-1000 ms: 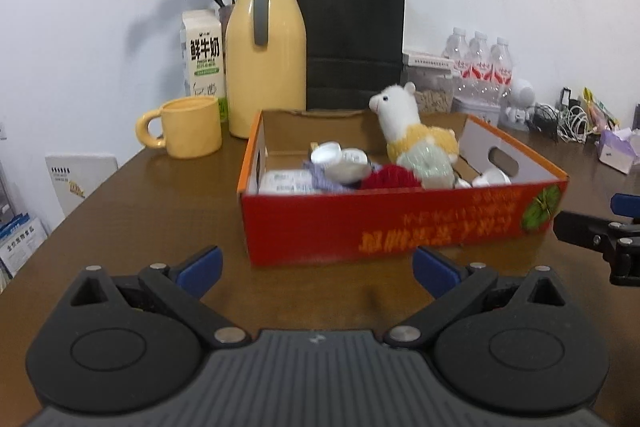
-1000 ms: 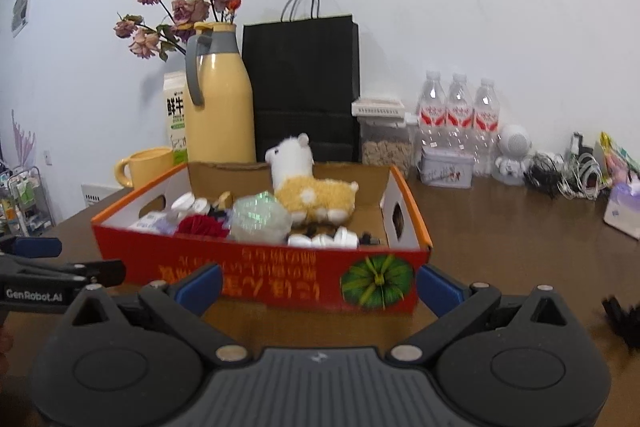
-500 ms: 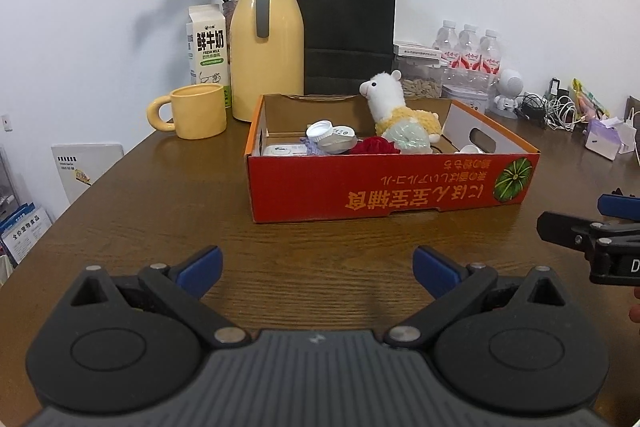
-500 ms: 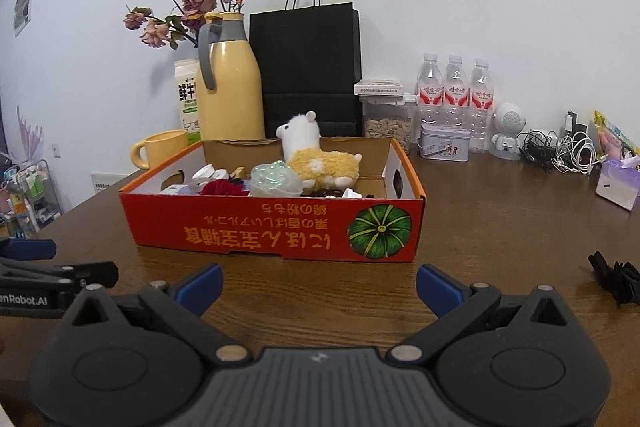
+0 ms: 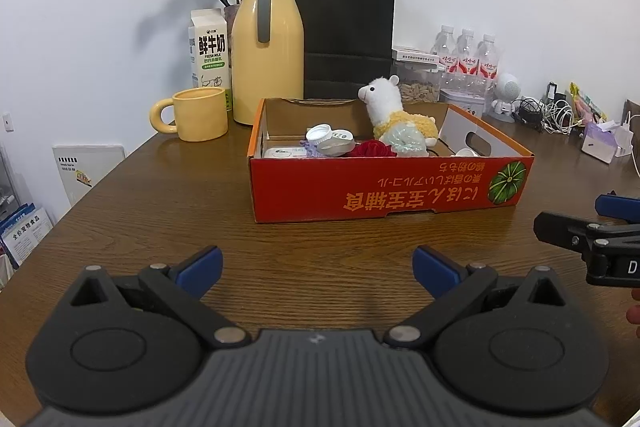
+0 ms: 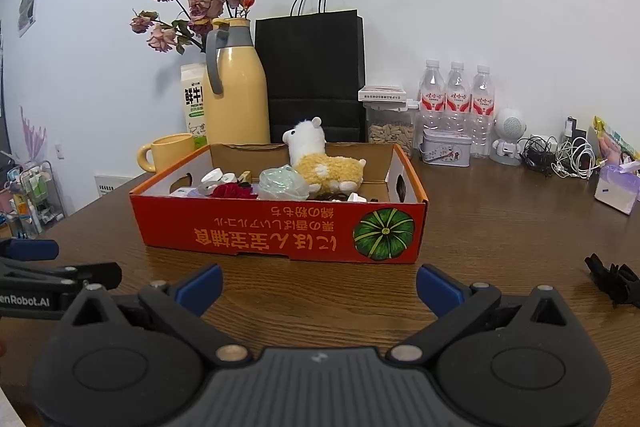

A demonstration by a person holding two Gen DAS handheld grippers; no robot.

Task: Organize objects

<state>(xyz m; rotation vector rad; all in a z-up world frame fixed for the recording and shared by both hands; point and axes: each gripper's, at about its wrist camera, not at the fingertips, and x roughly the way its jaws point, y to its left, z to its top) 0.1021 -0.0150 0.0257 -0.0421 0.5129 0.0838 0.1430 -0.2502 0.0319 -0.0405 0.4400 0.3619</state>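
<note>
Clutter sits gathered inside the red cardboard box (image 5: 384, 187) mid-table: plush alpaca (image 5: 394, 117), red flower (image 6: 232, 191), small jars. Left gripper (image 5: 318, 265) and right gripper (image 6: 319, 285) hover before it, fingers spread wide, holding nothing. Black clip (image 6: 612, 283) lies apart, perhaps unsorted.

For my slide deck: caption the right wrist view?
Open right gripper faces a red cardboard box holding an alpaca plush.

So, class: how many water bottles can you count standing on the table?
3. The left water bottle, the middle water bottle and the right water bottle stand in a row against the wall, behind a small tin. None appears hidden.
</note>
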